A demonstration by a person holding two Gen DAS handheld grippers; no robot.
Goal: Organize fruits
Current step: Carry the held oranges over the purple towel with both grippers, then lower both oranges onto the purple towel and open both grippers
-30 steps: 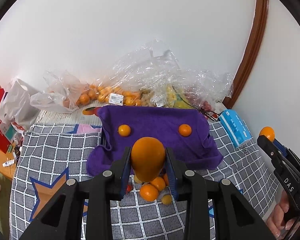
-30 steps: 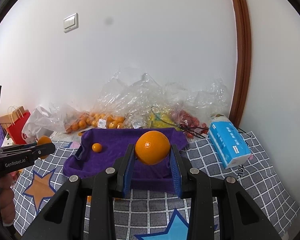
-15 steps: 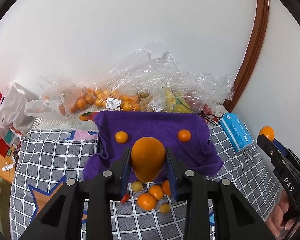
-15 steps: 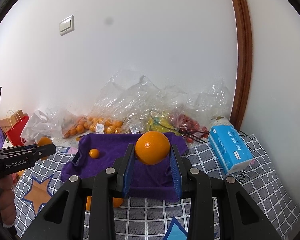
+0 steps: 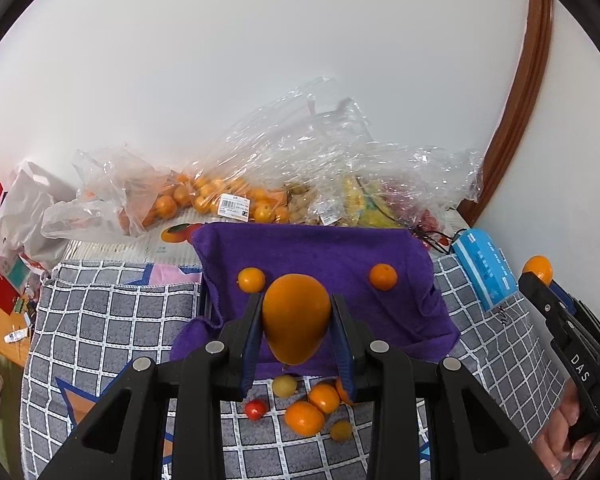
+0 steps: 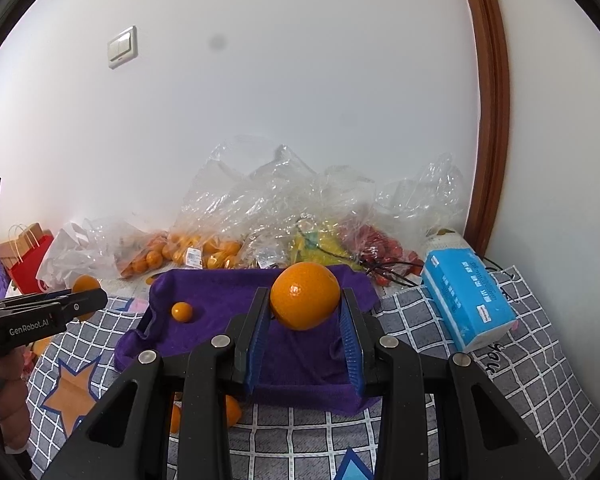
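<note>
My left gripper (image 5: 296, 320) is shut on a large orange (image 5: 296, 316), held above the near edge of a purple towel (image 5: 320, 252). Two small oranges (image 5: 251, 279) (image 5: 383, 276) lie on the towel. My right gripper (image 6: 305, 312) is shut on another large orange (image 6: 305, 295) over the same purple towel (image 6: 220, 292), where one small orange (image 6: 182, 312) shows. Several loose small fruits (image 5: 304, 416), among them a red one (image 5: 255, 409), lie on the checked cloth in front of the towel.
Clear plastic bags of oranges (image 5: 204, 200) and other fruit (image 6: 320, 240) stand along the wall behind the towel. A blue tissue pack (image 6: 466, 300) lies at the right. A red paper bag (image 6: 30, 260) stands at far left. The grey checked cloth (image 5: 112, 320) covers the surface.
Both grippers have moved forward toward the towel with their oranges still held. The towel and bags appear nearer and lower in both views.
</note>
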